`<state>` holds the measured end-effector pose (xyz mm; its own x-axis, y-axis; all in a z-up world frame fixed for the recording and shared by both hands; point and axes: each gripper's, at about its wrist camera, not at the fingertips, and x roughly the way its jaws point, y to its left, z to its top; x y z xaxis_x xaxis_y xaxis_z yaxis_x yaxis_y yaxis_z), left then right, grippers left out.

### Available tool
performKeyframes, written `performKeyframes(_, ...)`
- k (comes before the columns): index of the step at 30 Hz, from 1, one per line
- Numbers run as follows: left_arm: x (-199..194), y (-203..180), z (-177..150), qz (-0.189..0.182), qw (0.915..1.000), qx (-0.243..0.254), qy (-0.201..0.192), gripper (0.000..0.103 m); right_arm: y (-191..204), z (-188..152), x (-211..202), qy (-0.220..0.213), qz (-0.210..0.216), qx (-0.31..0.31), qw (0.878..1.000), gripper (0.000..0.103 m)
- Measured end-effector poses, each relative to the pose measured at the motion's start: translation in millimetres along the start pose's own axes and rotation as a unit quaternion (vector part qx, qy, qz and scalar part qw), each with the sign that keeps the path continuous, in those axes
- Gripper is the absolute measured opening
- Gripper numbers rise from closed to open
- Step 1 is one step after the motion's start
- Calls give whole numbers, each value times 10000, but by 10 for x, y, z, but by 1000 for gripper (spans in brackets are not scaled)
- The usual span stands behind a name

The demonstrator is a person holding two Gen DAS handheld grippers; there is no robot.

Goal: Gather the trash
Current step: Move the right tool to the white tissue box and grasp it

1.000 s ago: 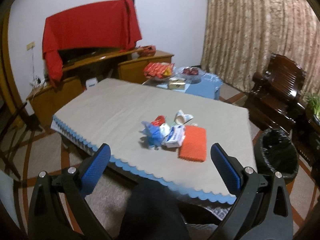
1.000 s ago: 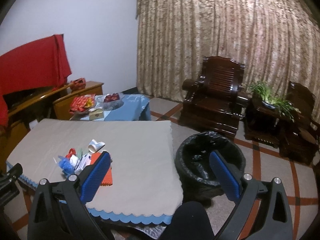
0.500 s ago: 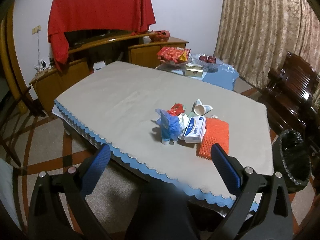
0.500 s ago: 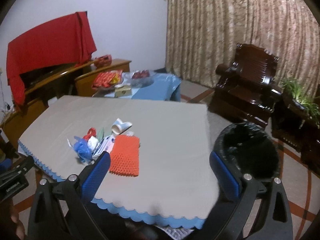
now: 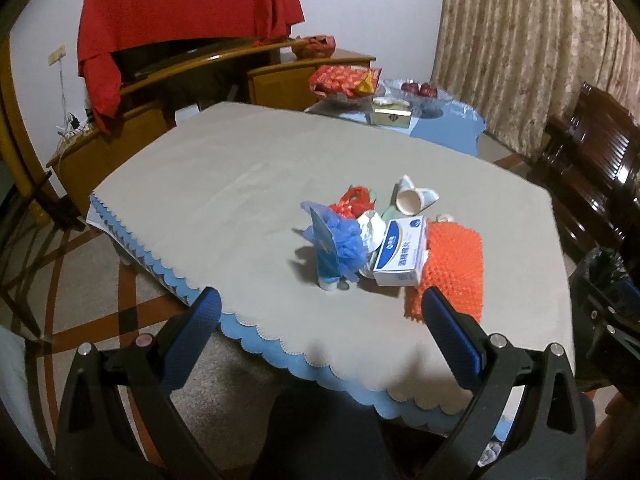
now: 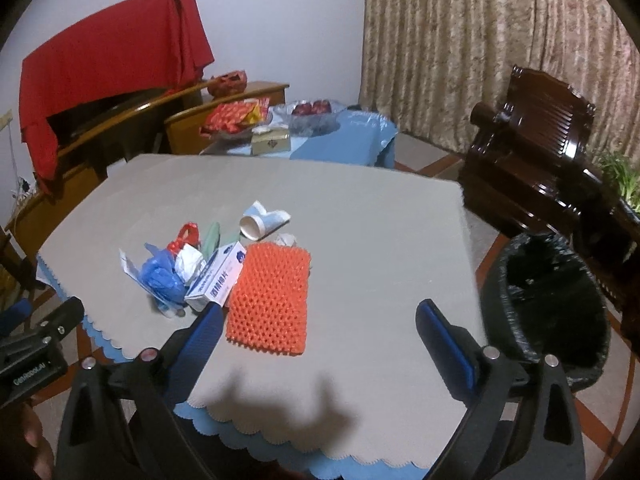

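currently, the scene is set out as follows:

left gripper [image 5: 320, 312]: its blue-padded jaws are held wide apart with nothing between them; it is poised over the near edge of the table, aimed at the trash pile.

right gripper [image 6: 318, 322]: its jaws are likewise spread wide and nothing is gripped; it is held above the near part of the table, with the orange mat just ahead of its left finger.

table [image 6: 380, 240]: it is covered by a beige cloth with a blue scalloped edge.

trash pile [image 5: 372, 236]: the litter is gathered in one cluster on the table, toward the near side.

blue mesh scrap [image 5: 346, 244]: it is bunched against a blue-and-white tube [image 5: 326, 252] at the left of the pile.

red wrapper [image 5: 352, 202]: it is seen behind the blue scrap.

crumpled white paper [image 5: 370, 230]: it is lodged between the blue scrap and the box.

white-and-blue box [image 5: 402, 252]: it lies at the right of the pile, touching the orange mat.

paper cup [image 6: 262, 222]: it is lying on its side at the far end of the pile.

orange spiky mat [image 6: 272, 296]: it lies flat beside the box.

trash bin [image 6: 556, 304]: it is lined with a black bag and stands on the floor just beside the table's right edge.

background: a red cloth [image 6: 108, 64] is draped over a wooden cabinet, and a dark wooden armchair [image 6: 532, 140] stands before the curtain.
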<state>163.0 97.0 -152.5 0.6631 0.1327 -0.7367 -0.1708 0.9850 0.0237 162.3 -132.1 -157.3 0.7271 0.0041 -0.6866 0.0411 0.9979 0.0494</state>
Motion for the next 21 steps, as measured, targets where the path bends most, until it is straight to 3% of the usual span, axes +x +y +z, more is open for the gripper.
performKeyframes(4, 295, 31, 24, 77, 9998, -68, 197, 97, 73, -13, 267, 222, 112, -35, 9997, 91)
performKeyframes(21, 1009, 179, 218, 279, 9993, 11, 247, 97, 729, 8, 1053, 628, 765, -256, 9948, 83)
